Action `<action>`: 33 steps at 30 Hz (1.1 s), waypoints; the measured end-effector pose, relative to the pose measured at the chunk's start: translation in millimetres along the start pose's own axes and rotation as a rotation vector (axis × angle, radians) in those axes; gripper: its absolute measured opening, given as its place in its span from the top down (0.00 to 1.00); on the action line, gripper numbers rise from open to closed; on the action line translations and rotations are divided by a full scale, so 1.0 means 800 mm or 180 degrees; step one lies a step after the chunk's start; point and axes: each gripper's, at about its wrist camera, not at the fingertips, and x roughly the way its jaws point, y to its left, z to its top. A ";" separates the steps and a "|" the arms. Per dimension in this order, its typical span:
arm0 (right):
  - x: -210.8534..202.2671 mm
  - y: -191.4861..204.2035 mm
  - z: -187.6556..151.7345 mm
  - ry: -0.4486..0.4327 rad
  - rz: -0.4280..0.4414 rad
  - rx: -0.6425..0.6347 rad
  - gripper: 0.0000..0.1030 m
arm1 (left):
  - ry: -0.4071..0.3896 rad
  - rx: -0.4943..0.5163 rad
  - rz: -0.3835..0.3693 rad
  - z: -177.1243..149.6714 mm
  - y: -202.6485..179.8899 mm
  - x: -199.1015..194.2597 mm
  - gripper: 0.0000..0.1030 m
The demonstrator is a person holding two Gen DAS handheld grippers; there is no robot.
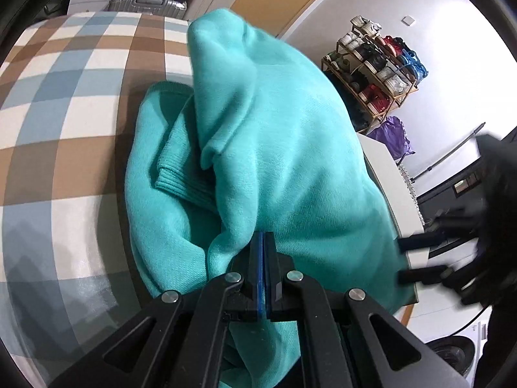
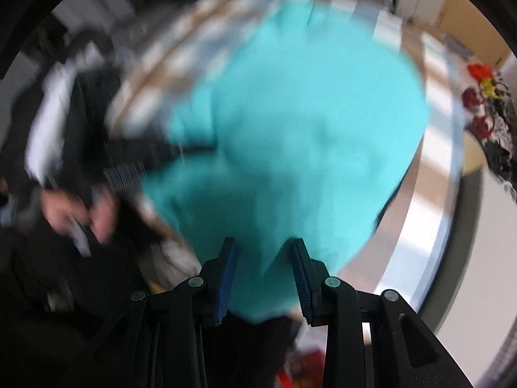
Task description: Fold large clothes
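A teal sweater lies bunched on a brown, blue and white checked surface; one fold stands up high and a ribbed hem shows at the left. My left gripper is shut, its blue pads pinching the sweater's near edge, with cloth hanging on both sides. My right gripper comes in blurred at the sweater's right edge, fingers apart. In the right wrist view the right gripper points steeply down over the sweater. Its jaws stand apart and the pads do not press the cloth.
The checked surface ends at a rounded edge on the right. Beyond it stand a shoe rack and a purple bag. A silver suitcase sits behind. A person's hand holds the other gripper's handle at the left.
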 end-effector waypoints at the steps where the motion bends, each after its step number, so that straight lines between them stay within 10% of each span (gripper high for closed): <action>1: 0.005 0.000 -0.002 -0.0020 0.0005 0.0028 0.66 | 0.0001 -0.0002 0.0004 0.000 0.000 0.000 1.00; 17: 0.023 0.024 -0.007 -0.0080 -0.0325 -0.0207 0.65 | 0.0016 -0.0020 -0.0002 0.002 -0.002 0.001 1.00; 21: -0.030 -0.001 0.012 -0.0214 0.0012 -0.0013 0.67 | 0.0002 0.0005 -0.0002 0.001 -0.002 0.000 1.00; 27: -0.079 -0.056 0.130 -0.0808 -0.0515 0.0369 0.49 | -0.0002 -0.0014 0.0014 0.001 -0.004 0.003 1.00; 33: 0.003 -0.061 0.249 -0.0452 -0.0825 0.0234 0.48 | -0.0013 0.0043 0.0040 0.001 -0.007 0.005 1.00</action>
